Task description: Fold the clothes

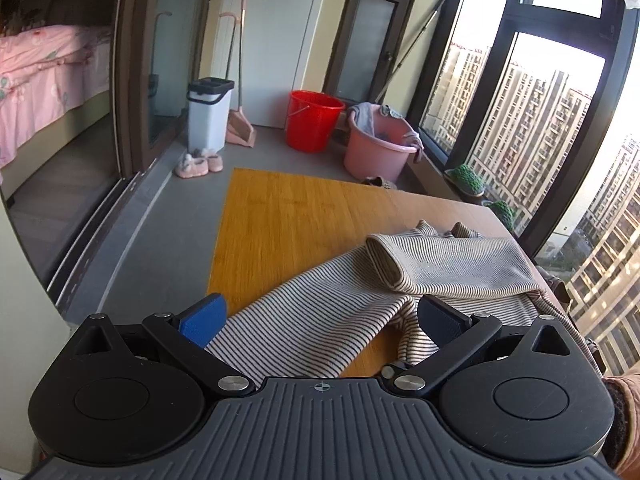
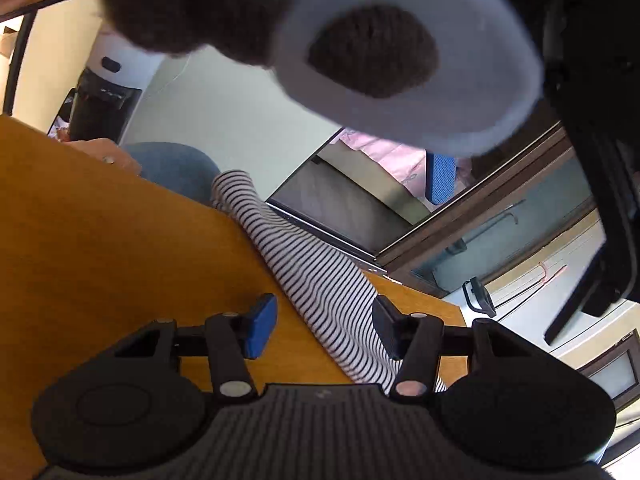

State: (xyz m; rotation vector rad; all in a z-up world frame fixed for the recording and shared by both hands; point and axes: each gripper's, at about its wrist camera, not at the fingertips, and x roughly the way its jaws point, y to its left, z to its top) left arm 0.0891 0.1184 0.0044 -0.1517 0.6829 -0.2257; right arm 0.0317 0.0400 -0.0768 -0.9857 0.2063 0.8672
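Observation:
A beige and white striped garment (image 1: 320,320) lies spread on the wooden table (image 1: 288,216), with one sleeve (image 1: 440,260) folded across its body. My left gripper (image 1: 322,320) hovers just above the near part of the cloth, jaws wide open, and neither pad presses on fabric. In the right wrist view the picture is rolled. A striped sleeve (image 2: 320,280) runs diagonally over the table edge and passes between the fingers of my right gripper (image 2: 324,330). Its jaws stand partly apart and open, with a gap between the left pad and the cloth. Above hangs a blue pad (image 2: 440,178) of the left gripper, beneath a blurred dark mass.
Beyond the table stand a red bucket (image 1: 314,120), a pink basin (image 1: 380,148) with laundry, a white bin (image 1: 208,114) and pink slippers (image 1: 198,164). Large windows and potted plants (image 1: 466,180) line the right side. A person's jeans-clad leg (image 2: 172,168) is at the table edge.

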